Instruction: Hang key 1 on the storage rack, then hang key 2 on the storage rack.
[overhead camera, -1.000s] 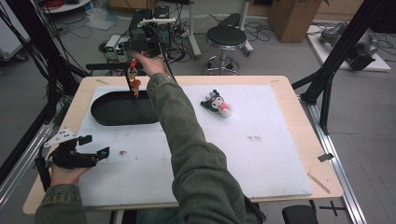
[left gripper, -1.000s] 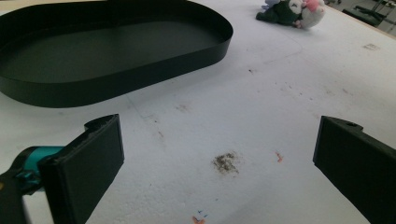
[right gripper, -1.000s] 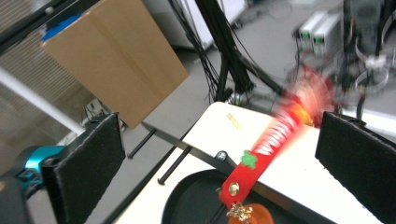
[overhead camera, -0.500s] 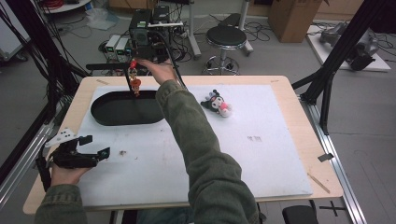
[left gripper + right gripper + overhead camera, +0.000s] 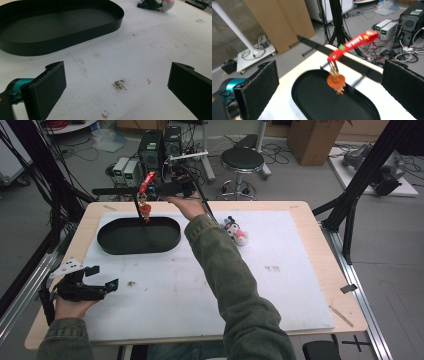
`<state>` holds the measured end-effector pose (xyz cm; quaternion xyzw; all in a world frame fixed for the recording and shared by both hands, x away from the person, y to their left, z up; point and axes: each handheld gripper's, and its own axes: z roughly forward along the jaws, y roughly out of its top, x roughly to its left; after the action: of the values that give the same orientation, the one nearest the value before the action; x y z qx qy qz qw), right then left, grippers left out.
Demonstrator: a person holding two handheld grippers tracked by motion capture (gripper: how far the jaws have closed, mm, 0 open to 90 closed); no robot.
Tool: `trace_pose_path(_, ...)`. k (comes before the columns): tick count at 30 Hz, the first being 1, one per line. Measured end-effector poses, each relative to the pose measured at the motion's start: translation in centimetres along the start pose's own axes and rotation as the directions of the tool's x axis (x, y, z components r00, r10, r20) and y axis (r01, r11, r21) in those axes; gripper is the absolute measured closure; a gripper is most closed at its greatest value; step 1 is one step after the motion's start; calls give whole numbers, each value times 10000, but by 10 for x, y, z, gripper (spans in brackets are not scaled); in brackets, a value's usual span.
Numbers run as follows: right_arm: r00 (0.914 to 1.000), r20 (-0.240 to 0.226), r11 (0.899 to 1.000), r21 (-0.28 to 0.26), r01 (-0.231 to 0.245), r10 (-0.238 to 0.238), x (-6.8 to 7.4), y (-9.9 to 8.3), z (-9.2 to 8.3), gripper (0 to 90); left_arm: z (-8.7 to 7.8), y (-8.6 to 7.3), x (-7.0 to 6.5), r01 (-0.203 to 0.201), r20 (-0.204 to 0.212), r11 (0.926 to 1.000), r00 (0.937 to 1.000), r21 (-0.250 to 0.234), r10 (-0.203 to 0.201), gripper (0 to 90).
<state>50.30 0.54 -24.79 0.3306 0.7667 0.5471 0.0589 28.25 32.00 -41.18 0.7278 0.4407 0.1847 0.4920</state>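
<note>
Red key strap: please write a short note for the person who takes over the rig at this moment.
Left gripper: open, low at the table's near left, holding nothing.
Right gripper: open, just beside the red fabric key strap.
The strap seems to hang from the black bar, its keys above the black oval tray.
Done: strap released.
Left: probably draw the right gripper back.

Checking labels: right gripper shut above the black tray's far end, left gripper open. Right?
Not shut. The right gripper view shows the right gripper with jaws wide apart, the red-strapped keychain beyond them above the black tray. The left gripper is open, as stated.
</note>
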Motion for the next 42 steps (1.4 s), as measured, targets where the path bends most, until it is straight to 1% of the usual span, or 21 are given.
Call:
trace_pose_path(2,9998,-8,9998,75,183,-183,-3,-6,-8,5,0,0,-1,20,-1,10000,10000,-4,-20,23)
trace_pose_path(4,9994,63,9989,297,352,-354,-7,-13,-16,5,0,0,-1,20,-21,10000,10000,1,-20,23)
trace_pose_path(6,9985,187,9976,478,496,-506,-11,-19,-25,5,0,0,-1,18,-31,10000,10000,-6,-18,23)
trace_pose_path(8,9972,359,9968,476,646,-663,-16,-25,-34,5,0,0,-1,32,-34,10000,10000,-2,-32,23)
trace_pose_path(11,9959,546,9964,489,697,-723,-25,-32,-48,5,0,-1,-1,-6,-59,10000,10000,55,7,23)
trace_pose_path(13,9948,660,9960,482,749,-780,-31,-37,-57,5,1,-1,-1,73,-65,10000,10000,56,-73,23)
trace_pose_path(16,9946,763,9970,383,680,-707,-39,-45,-69,5,2,-1,-1,45,-61,9999,10000,138,-45,23)
trace_pose_path(17,9946,824,9971,462,601,-637,-42,-46,-72,5,2,-1,-1,25,-63,9999,10000,149,-24,23)
trace_pose_path(18,9939,898,9968,526,602,-647,-43,-48,-74,5,2,-1,-1,35,-64,9999,10000,121,-34,23)
trace_pose_path(19,9928,966,9965,497,666,-711,-46,-49,-76,5,2,-1,-2,42,-80,9999,10000,117,-41,23)
trace_pose_path(22,9925,1040,9975,365,612,-647,-50,-53,-83,5,1,-2,-1,18,-73,9999,10000,158,-17,23)
trace_pose_path(25,9909,1175,9970,474,606,-658,-56,-59,-88,5,2,-2,-2,26,-62,9999,10000,151,-25,23)
trace_pose_path(28,9877,1379,9952,733,647,-743,-61,-63,-93,5,1,-2,-1,-16,-55,9998,10000,198,17,23)
trace_pose_path(30,9851,1507,9944,784,714,-827,-64,-65,-95,5,2,-2,-1,26,-63,9997,10000,233,-24,23)
trace_pose_path(31,9844,1555,9948,719,724,-829,-65,-66,-96,5,2,-2,-1,48,-43,9997,10000,247,-47,23)
trace_pose_path(34,9834,1649,9953,729,644,-757,-69,-71,-100,5,3,-2,-2,-6,-33,9996,10000,267,7,23)
trace_pose_path(35,9824,1676,9946,766,701,-821,-71,-73,-101,5,3,-2,-2,11,-32,9997,10000,249,-10,23)
trace_pose_path(36,9822,1724,9947,827,604,-740,-72,-75,-102,6,3,-2,-2,15,-40,9997,10000,247,-14,23)
trace_pose_path(38,9802,1818,9938,920,629,-788,-75,-78,-104,5,2,-2,-1,25,-30,9997,10000,238,-24,23)
trace_pose_path(39,9799,1854,9930,1038,555,-742,-76,-79,-104,5,3,-2,-1,14,-35,9997,10000,240,-13,23)
trace_pose_path(42,9711,2133,9879,1328,796,-1069,-78,-81,-105,5,3,-2,-1,37,-31,9997,10000,245,-36,23)
